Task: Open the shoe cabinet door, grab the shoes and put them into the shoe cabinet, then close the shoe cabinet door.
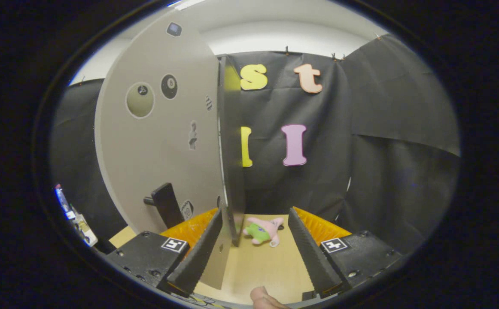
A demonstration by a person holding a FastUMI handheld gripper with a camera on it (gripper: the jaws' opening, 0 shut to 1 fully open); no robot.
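While the gripper (pixel 249 253) sits low over the worktop (pixel 266 270), its two fingers are spread wide apart and hold nothing. Just ahead of the fingers stands the shoe cabinet door (pixel 159 141), a big pale grey panel that is swung open so its thin edge points toward the camera. That edge comes down near the inside of the left finger, but I cannot tell if they touch. On the flat face of the door there are some round stickers (pixel 140 100) and a few smaller ones. A dark handle (pixel 165 204) sticks out from the door low down, just above the left finger. Beyond the fingers, close to the bottom of the door edge, a small soft toy (pixel 263 231) lies on the light wooden worktop. It is pink with a green middle. Between the two fingers the worktop is bare wood. At the very bottom, between the fingers, a bit of a person's finger (pixel 263 298) pokes in. Far off to the left there are a few small things (pixel 75 216), too blurry to make out. No shoes can be made out.
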